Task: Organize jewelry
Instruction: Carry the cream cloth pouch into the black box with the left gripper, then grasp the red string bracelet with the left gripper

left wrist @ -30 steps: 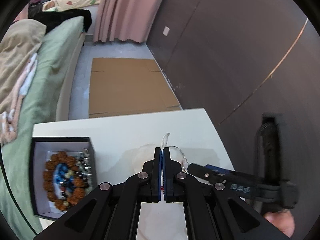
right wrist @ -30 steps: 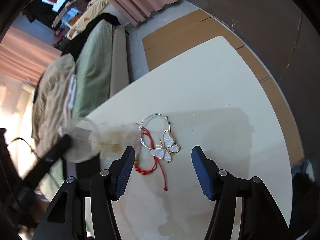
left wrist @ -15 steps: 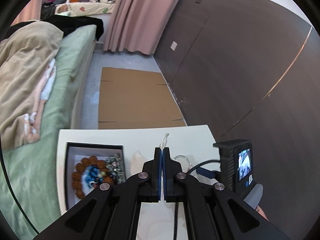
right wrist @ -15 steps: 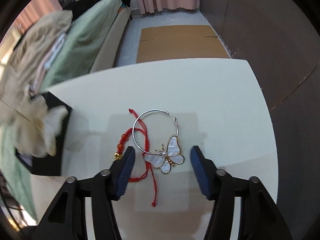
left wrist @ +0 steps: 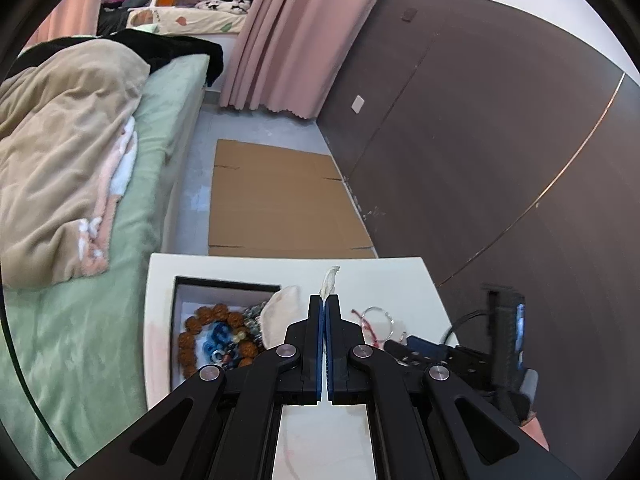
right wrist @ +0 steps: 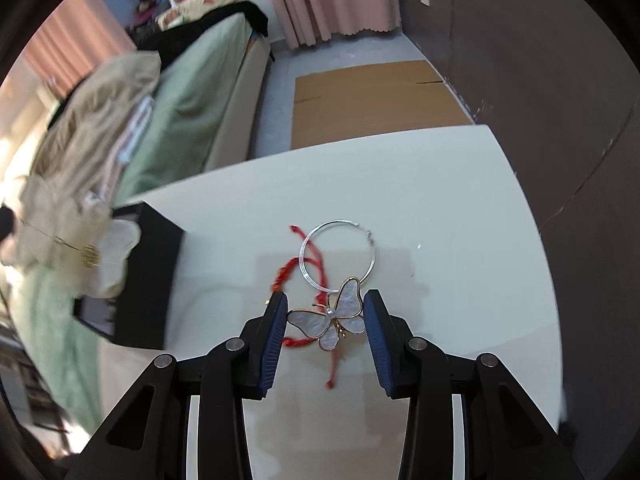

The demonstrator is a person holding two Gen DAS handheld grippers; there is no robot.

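Observation:
My left gripper (left wrist: 324,300) is shut on a cream flower-shaped ornament (left wrist: 330,278), held above the black jewelry box (left wrist: 224,284) that holds brown bead bracelets (left wrist: 200,328). The ornament (right wrist: 112,256) shows blurred at the left of the right wrist view, over the box (right wrist: 152,280). My right gripper (right wrist: 325,312) is open low over the white table (right wrist: 440,200), its pads on either side of a pearly butterfly pendant (right wrist: 332,316). A silver hoop (right wrist: 340,256) and a red string bracelet (right wrist: 308,272) lie just beyond it.
A bed with a green sheet (left wrist: 80,280) and a beige blanket (left wrist: 60,140) stands left of the table. Flat cardboard (left wrist: 276,204) lies on the floor beyond it. A dark wall panel (left wrist: 500,160) runs along the right.
My left gripper has lifted and carried the ornament left, over the box. My right gripper has come down and forward so its pads now flank the butterfly pendant.

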